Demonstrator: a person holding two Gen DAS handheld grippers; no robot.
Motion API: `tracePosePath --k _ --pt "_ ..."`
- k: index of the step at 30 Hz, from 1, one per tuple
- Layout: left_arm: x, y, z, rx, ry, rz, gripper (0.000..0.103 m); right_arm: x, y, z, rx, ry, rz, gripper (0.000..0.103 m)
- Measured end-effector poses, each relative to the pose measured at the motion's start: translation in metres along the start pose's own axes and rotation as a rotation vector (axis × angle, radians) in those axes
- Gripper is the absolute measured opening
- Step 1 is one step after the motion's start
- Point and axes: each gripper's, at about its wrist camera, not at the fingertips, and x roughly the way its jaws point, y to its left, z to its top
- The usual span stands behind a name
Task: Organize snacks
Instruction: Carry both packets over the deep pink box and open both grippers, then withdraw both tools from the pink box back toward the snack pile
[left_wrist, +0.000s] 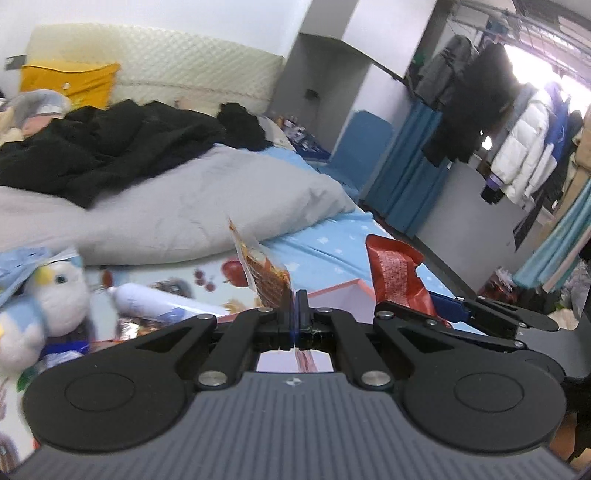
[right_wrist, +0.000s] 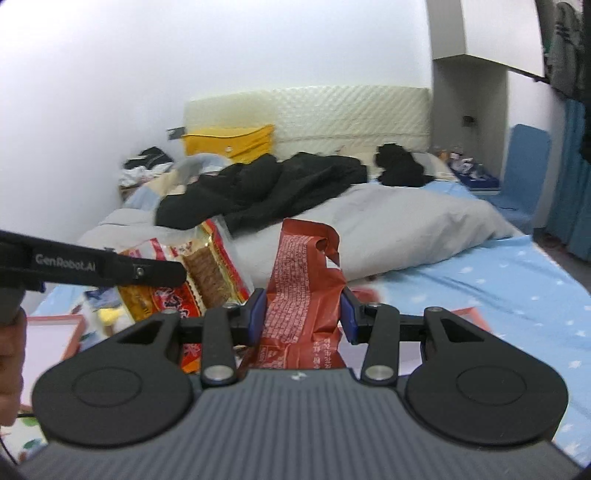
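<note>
Left wrist view shows the left gripper (left_wrist: 294, 314) clenched on the bottom edge of a clear, flat plastic snack packet with a brown slab inside and red-orange print (left_wrist: 264, 275). Only a thin margin of film sits between the closed pads, and the packet stands up and leans away to the left. My judgement is that this is the weaker hold: a quick swing could let the slick film slide out, or the packet could fold over and hang.

The right gripper (right_wrist: 303, 317) is grasping a crumpled red foil snack wrapper with white print (right_wrist: 301, 288) across its middle, the blue pads (right_wrist: 256, 314) pressing on both sides. The wrapper's torn-looking top rises above the fingers and its lower part runs back under them. Squeezing harder could crush whatever is inside; I cannot tell how full it is.

Both packets are held up in the air above the light blue star-printed bedsheet (right_wrist: 517, 280), with a shallow white tray with a pink-red rim (left_wrist: 343, 291) just below and ahead. The two grippers are near each other, the left one's arm crossing in front of the clear packet in the right wrist view, so the tools could knock together over the tray.
</note>
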Motion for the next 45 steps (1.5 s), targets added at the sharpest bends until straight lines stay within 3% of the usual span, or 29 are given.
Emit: tracePosePath --k 6,13,20,22,26,45 --pt "0.066 -0.032 -0.007 0.058 0.131 -0.011 0.0 0.024 -0.043 -0.027 0.037 0.1 -0.114 0.045" --pt "0.138 -0.053 -0.042 0.103 0.3 0.005 0.0 0.059 -0.074 -0.08 0.059 0.265 -0.173 0.045" --pt "0.165 -0.05 -0.064 0.103 0.359 0.031 0.001 0.072 -0.088 -0.116 0.12 0.344 -0.172 0.046" --pt "0.17 -0.046 -0.064 0.103 0.385 0.039 0.004 0.071 -0.09 -0.116 0.143 0.343 -0.167 0.061" --pt "0.163 -0.04 -0.061 0.09 0.358 0.037 0.028 0.068 -0.091 -0.109 0.145 0.321 -0.163 0.064" --pt "0.016 -0.008 -0.032 0.03 0.056 0.037 0.029 -0.012 -0.031 -0.048 0.12 0.02 -0.053 0.064"
